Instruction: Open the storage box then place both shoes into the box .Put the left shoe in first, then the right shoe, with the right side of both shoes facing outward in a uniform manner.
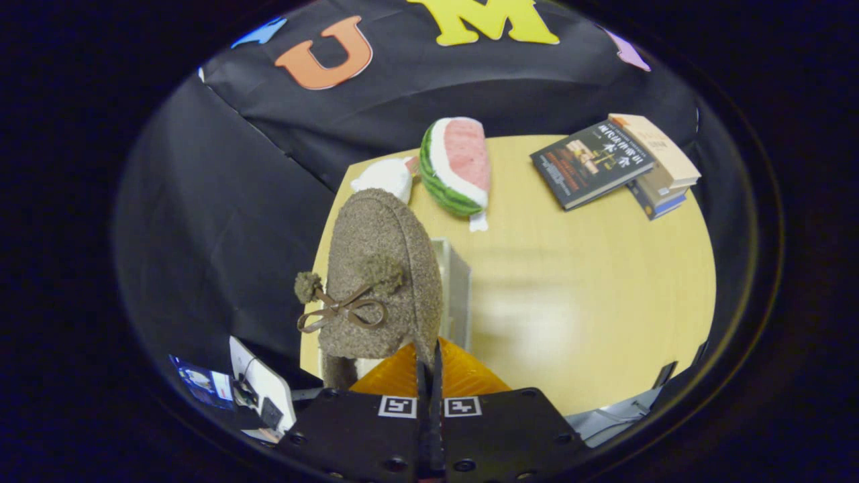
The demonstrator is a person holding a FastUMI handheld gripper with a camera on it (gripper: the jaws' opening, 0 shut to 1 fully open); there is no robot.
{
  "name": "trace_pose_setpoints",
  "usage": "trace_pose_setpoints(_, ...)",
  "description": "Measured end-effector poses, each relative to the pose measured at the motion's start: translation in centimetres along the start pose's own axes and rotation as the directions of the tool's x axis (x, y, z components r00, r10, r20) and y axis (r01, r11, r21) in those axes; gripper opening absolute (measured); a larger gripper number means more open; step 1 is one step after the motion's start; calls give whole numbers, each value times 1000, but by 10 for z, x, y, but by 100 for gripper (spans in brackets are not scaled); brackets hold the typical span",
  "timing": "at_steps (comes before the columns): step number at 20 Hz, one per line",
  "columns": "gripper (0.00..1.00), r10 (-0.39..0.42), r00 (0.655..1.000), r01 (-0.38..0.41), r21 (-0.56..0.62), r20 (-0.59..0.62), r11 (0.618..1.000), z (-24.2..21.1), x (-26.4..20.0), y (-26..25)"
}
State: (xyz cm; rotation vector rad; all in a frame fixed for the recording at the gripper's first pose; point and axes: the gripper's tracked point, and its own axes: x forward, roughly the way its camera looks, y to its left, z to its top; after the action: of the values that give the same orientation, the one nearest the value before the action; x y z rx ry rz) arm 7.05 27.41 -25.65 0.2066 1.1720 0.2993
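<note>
One shoe point(379, 268), a fuzzy brown slipper with two pompoms and a thin bow, is standing tilted just ahead of the gripper point(429, 376), its heel end reaching down to the fingertips. The gripper's fingers are lying pressed together with almost no gap, and the shoe's edge seems to be caught between them, though the contact itself is hard to make out. One clear storage box point(456, 288) is sitting on the worktop point(590, 282) right behind the shoe, which is covering most of it; a single pale wall is showing. Beyond the shoe, one watermelon-slice plush toy point(456, 166) is lying on the worktop, with one white soft thing point(386, 178) beside it, partly hidden by the shoe's toe. Well apart from these, near the far edge, a stack of three books point(614, 166) is resting, the lower ones largely covered by the upper ones.
</note>
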Motion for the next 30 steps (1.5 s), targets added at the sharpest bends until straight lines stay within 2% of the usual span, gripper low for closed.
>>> trace_pose_setpoints(3,1,-79,996,80,33,-34,996,-14,43,14)
trace_pose_setpoints(6,1,-180,982,184,85,-48,979,-24,78,7)
trace_pose_setpoints(10,1,-294,953,300,106,-68,948,-30,111,-11)
trace_pose_setpoints(13,1,-395,917,398,105,-48,911,-24,119,-29)
trace_pose_setpoints(18,1,-428,901,433,100,-69,896,-31,131,-28)
trace_pose_setpoints(20,4,-430,901,433,101,-56,895,-28,130,-29)
trace_pose_setpoints(22,12,-418,907,421,109,-50,900,-25,131,-27)
trace_pose_setpoints(24,19,-374,927,376,121,-42,919,-25,132,-16)
trace_pose_setpoints(25,31,-366,930,367,111,-29,924,-25,129,-14)
trace_pose_setpoints(28,51,-322,947,321,73,9,944,-28,118,1)
trace_pose_setpoints(30,72,-286,958,285,39,21,958,-33,107,12)
